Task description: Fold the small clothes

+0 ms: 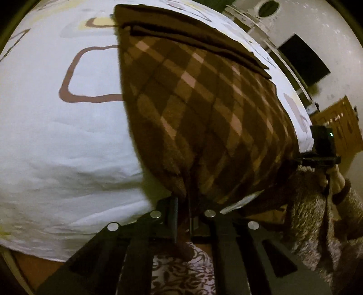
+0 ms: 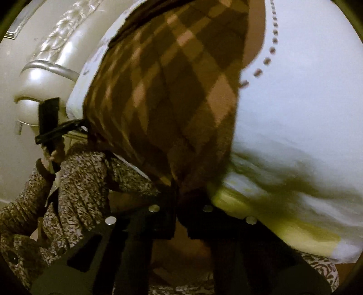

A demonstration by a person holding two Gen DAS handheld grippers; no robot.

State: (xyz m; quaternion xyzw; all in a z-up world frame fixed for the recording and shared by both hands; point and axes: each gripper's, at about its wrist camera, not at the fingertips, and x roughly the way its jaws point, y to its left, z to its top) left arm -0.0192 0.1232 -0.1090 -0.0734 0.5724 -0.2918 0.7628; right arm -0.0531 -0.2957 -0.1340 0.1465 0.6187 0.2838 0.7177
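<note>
Closest to us, our left tongs [image 1: 182,204] are clamped on the near edge of the brown checked cloth [image 1: 204,109], and our right tongs [image 2: 179,204] pinch the same edge at its other corner. It lies spread on the bed's white sheet [image 1: 56,147], a darker band across its far end.

Bed [image 1: 56,147] under white sheet [image 1: 45,177] printed with brown rounded-square outlines. Pale wall [image 1: 329,29] beyond bed; dark screen [image 1: 304,61] on it, oval mirror [image 1: 268,9] higher up. Wooden cabinet [image 1: 340,127] far right. Cream padded headboard [image 2: 45,74], ornate carved trim. Dim, yellowish light.
</note>
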